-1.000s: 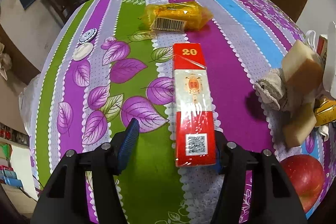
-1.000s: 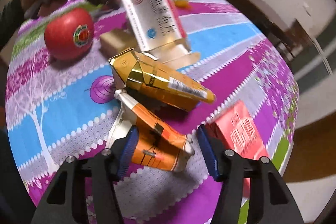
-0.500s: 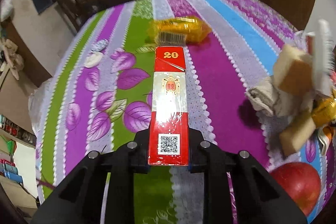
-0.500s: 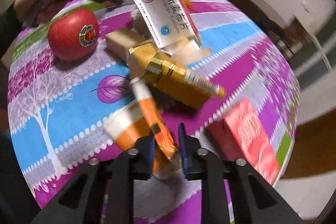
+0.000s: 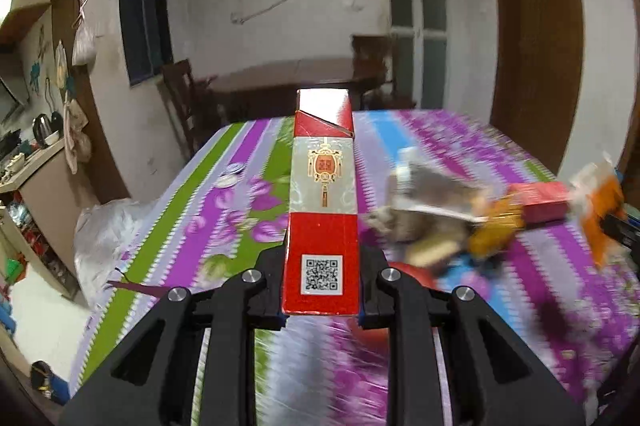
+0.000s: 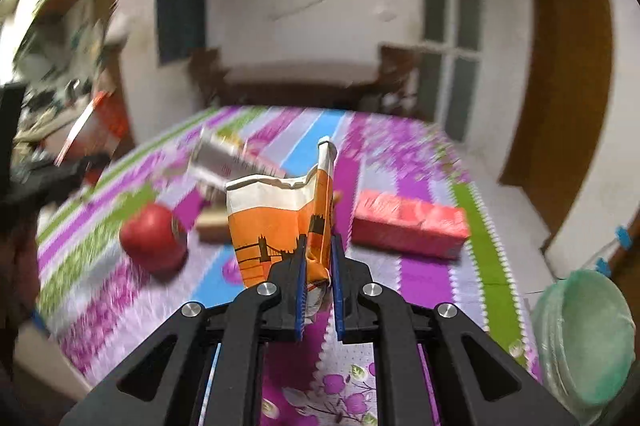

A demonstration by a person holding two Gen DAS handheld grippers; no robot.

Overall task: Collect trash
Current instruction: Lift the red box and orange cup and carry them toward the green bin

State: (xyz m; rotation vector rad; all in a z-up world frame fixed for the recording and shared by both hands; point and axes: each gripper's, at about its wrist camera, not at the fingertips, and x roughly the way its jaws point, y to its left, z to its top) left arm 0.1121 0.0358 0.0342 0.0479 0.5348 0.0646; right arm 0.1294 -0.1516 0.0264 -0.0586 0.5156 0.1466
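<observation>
Evidently I had the left gripper (image 5: 322,290) clamped on the red carton's (image 5: 323,202) near end, lifting it off the table (image 5: 240,154). My right gripper (image 6: 319,286), which had just been closing, pinched the crumpled orange cup (image 6: 276,226) by one wall, so both pieces hung free for carrying.

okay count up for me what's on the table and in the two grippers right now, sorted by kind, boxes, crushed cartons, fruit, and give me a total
Boxes: 3 (red and silver box, pink-red box, silver box)
Crushed cartons: 2 (orange carton, gold carton)
Fruit: 1 (red apple)
Total: 6. The blurred pile may hide more.
</observation>
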